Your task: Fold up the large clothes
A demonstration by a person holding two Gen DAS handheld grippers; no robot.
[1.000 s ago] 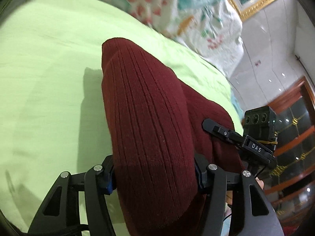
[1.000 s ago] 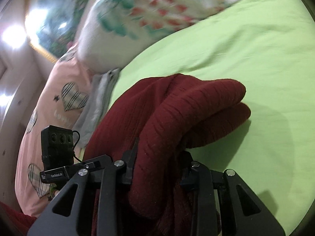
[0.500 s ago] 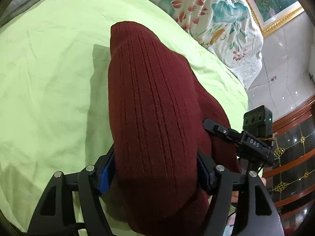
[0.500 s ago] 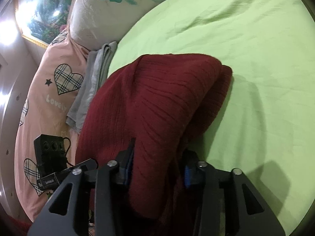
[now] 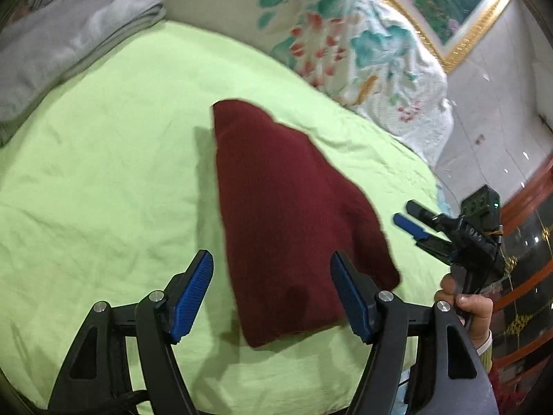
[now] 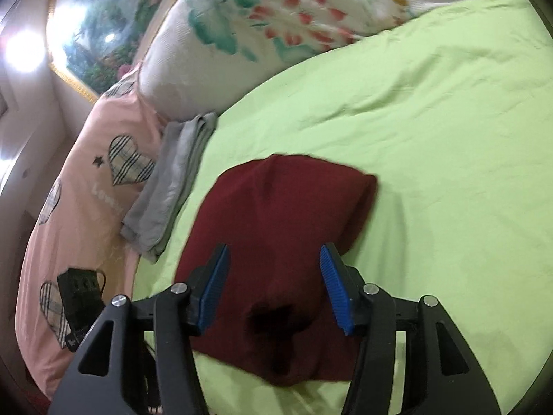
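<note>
On the green bedsheet [image 5: 103, 180] lies the folded maroon sweater [image 5: 287, 214], a compact bundle flat on the bed and lit from above, with its shadow falling to one side. From my left wrist camera, my left gripper [image 5: 271, 294] hangs over the sweater's near edge with its blue pads [image 5: 191, 294] spread wide; nothing is pinched, and the pads stand clear of the knit on either side. From my right wrist camera, my right gripper [image 6: 274, 287] frames the same sweater [image 6: 276, 235]; its jaws are opening, the garment lies below and between them, and the pads [image 6: 333, 290] do not press on it. In the left view the right gripper [image 5: 420, 226] appears at the sweater's far side, held by a hand [image 5: 466, 307], its fingers apart and off the cloth. Beyond the sweater, a folded grey garment [image 6: 172, 186] rests at the sheet's edge against a pink heart-print pillow [image 6: 86, 186]. A floral quilt [image 5: 345, 34] is bunched at the head of the bed, under a gold-framed painting [image 5: 446, 3]. Both views are slightly blurred.
</note>
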